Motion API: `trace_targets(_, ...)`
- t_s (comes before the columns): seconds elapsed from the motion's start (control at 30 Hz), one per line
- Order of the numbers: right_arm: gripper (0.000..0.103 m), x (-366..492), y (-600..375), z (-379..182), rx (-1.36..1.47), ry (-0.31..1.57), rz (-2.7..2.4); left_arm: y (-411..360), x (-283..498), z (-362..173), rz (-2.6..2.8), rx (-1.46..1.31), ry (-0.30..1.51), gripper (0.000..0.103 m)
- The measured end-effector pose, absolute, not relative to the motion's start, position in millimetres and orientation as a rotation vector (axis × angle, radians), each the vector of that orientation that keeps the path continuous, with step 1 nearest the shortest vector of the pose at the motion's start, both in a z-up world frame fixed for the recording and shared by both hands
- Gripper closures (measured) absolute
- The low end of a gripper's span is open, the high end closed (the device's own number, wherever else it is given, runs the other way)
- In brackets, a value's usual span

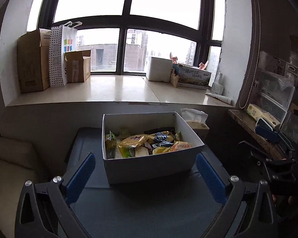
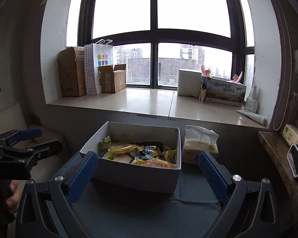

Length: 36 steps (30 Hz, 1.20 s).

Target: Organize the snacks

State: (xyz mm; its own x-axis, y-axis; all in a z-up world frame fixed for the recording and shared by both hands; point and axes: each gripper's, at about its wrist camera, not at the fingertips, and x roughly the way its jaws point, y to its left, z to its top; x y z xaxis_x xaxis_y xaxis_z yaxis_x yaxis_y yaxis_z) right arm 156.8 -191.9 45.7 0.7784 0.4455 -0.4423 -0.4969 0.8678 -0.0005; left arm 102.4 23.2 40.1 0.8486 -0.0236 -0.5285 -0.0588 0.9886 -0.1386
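Snacks [image 1: 149, 142] are all piled in a white box [image 1: 149, 166] sitting on a dark grey table [image 1: 145, 208], mostly yellow and green packets with a dark blue one mixed in. Nearest to me are the two grippers, both held low in front of the box. The left gripper [image 1: 146, 180] has its blue fingers [image 1: 80, 176] spread wide with nothing between them, the box front sitting just past the tips. The right gripper [image 2: 148, 175] is the same deal, jaws wide apart and empty, lined up on the box's near side. From the right camera you can see the left one off to the side with a hand [image 2: 13, 196] on its grip.

Just beside the box on its right is a tissue pack [image 2: 200, 144]. Left of the table there's a cream cushion [image 1: 12, 166]. Further right, a worn wooden shelf [image 2: 278, 158] with a small mirror [image 2: 296, 160] on it.

Behind all that is a wide sill [image 1: 113, 89] under the window [image 1: 127, 25]: cardboard boxes [image 1: 32, 61] and a polka-dot bag [image 1: 58, 57] on the left end, a white foam box [image 1: 161, 67], a printed carton [image 1: 192, 75], a bottle [image 1: 217, 84] and a tube [image 1: 220, 97] on the right
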Motion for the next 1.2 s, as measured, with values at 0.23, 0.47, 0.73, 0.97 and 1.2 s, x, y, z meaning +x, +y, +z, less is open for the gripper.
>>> trace_targets(0.23,0.000,111,-206,27,-0.041,0.554,0.616,19,53,33,0.055,-0.165,0.572,0.000)
trace_targets(0.47,0.000,99,-208,20,-0.021,0.588,0.617,14,44,25,0.011,-0.165,0.609,0.000)
trace_targets(0.73,0.000,102,-211,18,-0.005,0.607,0.606,5,46,26,-0.006,-0.149,0.617,0.000)
trace_targets(0.97,0.000,103,-215,14,0.016,0.629,0.611,0,48,26,-0.009,-0.144,0.620,0.000)
trace_targets(1.2,0.000,102,-215,13,0.012,0.632,0.610,0,48,27,-0.011,-0.145,0.623,0.000)
